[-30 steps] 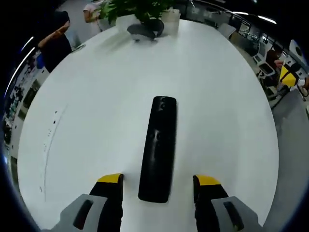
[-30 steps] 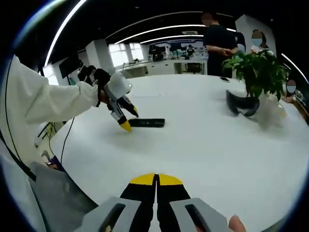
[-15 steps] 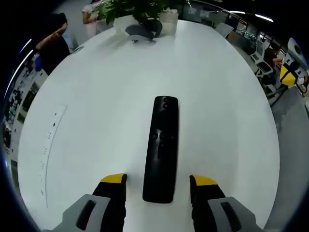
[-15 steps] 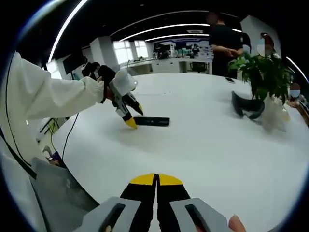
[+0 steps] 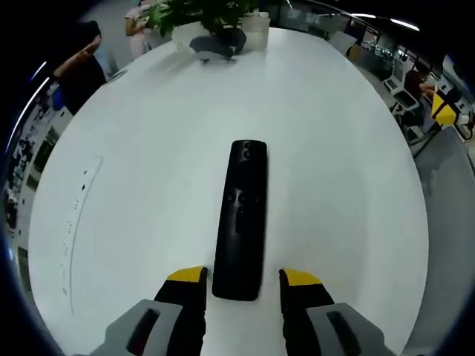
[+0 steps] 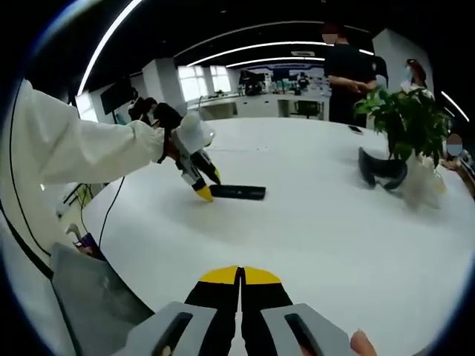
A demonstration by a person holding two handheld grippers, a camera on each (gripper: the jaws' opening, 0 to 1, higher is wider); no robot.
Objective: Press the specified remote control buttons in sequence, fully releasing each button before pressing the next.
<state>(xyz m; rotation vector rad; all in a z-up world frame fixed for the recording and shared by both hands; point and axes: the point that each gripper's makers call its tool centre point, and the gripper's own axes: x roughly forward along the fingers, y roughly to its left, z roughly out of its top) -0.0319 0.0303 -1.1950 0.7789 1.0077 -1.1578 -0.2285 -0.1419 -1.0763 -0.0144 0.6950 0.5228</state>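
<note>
- Remote (image 5: 242, 219) lies flat mid-table (image 5: 148, 148), well clear of every edge.
- Left gripper (image 5: 242, 280) jaws apart, straddling the remote's near end.
- Right gripper (image 6: 240, 276) jaws together, off the remote.
- Judged step: bracing; next, close the left gripper gently and bring the right down to press.

Bright overhead strips, fisheye-warped edges

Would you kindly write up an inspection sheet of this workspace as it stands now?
Surface: white table, round-ended.
Job's things: black remote control lying flat, buttons up.
Clutter: potted plant; dark headset-like object beside it.
Grippers: left gripper open, jaws astride the remote's near end; right gripper shut, holding nothing.
Cables: thin dark cable hanging off the table edge.
Surroundings: open office, people standing at the far end.
</note>
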